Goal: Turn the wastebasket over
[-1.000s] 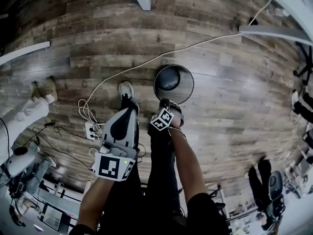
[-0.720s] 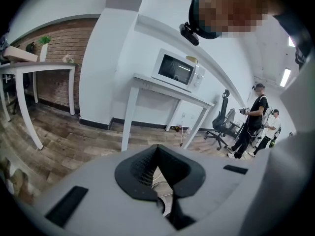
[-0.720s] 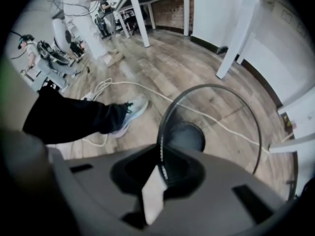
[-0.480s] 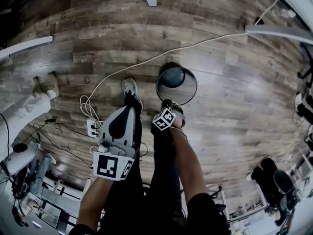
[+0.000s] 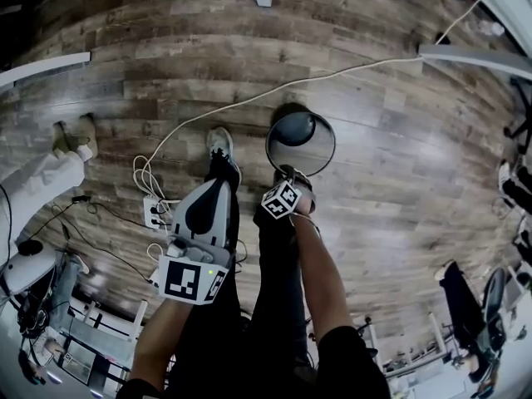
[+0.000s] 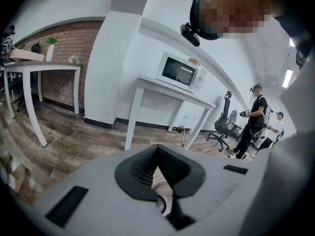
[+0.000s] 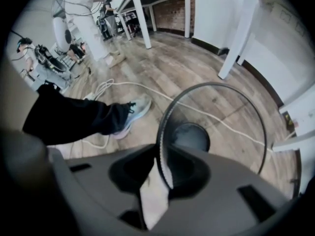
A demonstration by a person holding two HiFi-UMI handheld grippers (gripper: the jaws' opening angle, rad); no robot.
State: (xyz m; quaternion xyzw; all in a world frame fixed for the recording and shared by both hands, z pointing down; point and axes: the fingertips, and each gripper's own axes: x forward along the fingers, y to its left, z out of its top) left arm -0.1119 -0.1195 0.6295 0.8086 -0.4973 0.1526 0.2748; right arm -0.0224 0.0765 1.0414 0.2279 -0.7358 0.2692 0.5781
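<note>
Wastebasket is seen standing mouth-up on the wooden floor, near the person's shoe; its near rim is threaded between the fingers of the right gripper, which is pointed steeply down, presumably so the basket could be steered by that edge; those fingers have just been opening, a gap is now shown beside the rim, and a release is judged under way; the left gripper is held clear, its fingers a narrow slit apart with nothing between them; against a second ago, the basket is found on the same spot.
</note>
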